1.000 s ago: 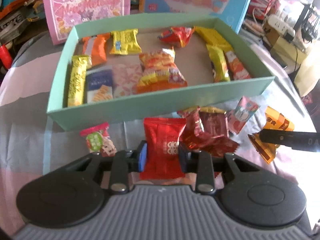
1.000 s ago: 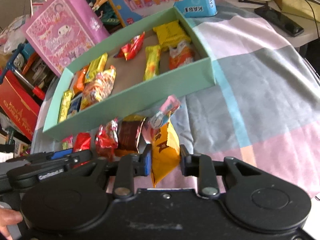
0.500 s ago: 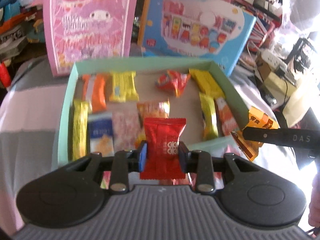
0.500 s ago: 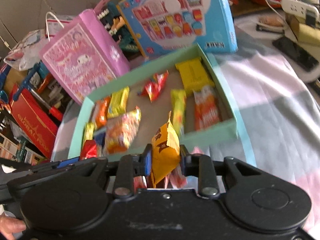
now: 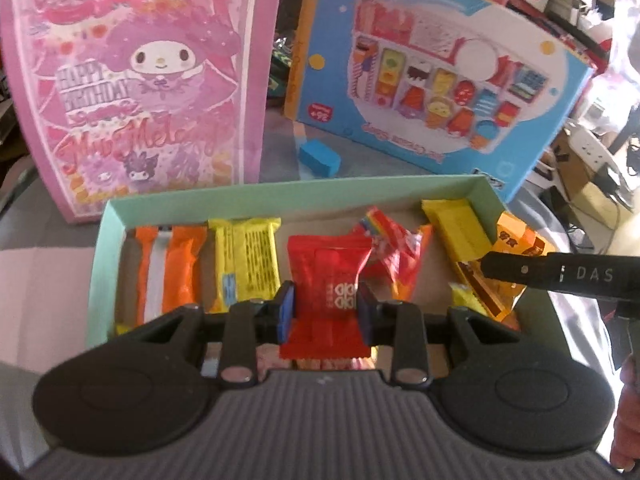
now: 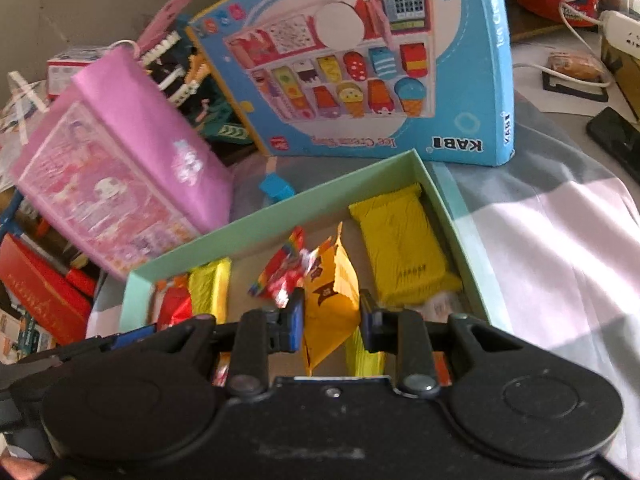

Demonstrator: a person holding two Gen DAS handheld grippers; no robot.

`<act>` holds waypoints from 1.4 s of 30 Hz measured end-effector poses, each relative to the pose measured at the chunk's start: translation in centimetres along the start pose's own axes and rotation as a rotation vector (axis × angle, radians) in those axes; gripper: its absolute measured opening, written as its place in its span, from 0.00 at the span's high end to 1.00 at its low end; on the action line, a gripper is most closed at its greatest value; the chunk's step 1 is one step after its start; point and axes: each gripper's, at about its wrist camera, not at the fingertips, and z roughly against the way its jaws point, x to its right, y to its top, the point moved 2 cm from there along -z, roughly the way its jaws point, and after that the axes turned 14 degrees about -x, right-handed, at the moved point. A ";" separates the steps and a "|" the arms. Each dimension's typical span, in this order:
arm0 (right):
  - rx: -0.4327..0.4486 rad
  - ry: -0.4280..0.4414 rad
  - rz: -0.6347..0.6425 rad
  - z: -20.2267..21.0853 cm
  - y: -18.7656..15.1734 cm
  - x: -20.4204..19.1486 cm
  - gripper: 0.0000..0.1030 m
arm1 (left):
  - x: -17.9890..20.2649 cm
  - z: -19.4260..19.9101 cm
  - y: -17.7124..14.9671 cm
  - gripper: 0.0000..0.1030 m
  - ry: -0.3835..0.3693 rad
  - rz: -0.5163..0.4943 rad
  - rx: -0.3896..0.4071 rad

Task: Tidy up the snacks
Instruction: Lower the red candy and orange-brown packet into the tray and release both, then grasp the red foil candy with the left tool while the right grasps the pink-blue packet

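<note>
Both packets now above box

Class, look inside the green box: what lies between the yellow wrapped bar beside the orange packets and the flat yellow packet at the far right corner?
In the left wrist view, a red rainbow-striped candy packet lies between the yellow wrapped bar and the flat yellow packet in the green box.

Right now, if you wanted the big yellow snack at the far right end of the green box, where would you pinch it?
Probably across its long edges near the middle, coming straight down. The yellow snack lies flat in the green box, close to the right wall, so there is little room to slide in sideways. Both grippers are busy: the left gripper holds a red packet, the right gripper an orange packet.
</note>
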 end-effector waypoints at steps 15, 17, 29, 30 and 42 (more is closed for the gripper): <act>-0.005 -0.003 -0.014 -1.9 2.5 0.5 0.17 | -0.1 -2.4 2.8 0.08 0.069 0.019 0.005; 0.031 -0.009 -0.001 -0.9 2.2 0.3 0.02 | 0.0 -1.7 2.3 0.00 0.111 0.018 0.031; 0.053 -0.032 -0.015 3.5 -1.0 0.4 0.00 | 1.1 2.3 -1.7 0.00 0.098 0.040 0.025; 0.053 -0.031 -0.015 3.9 -1.5 0.3 0.00 | 1.4 2.6 -2.0 0.00 0.096 0.036 0.023; 0.051 -0.007 -0.008 7.8 -7.6 0.6 0.00 | 3.9 5.8 -8.7 0.00 0.067 -0.004 0.010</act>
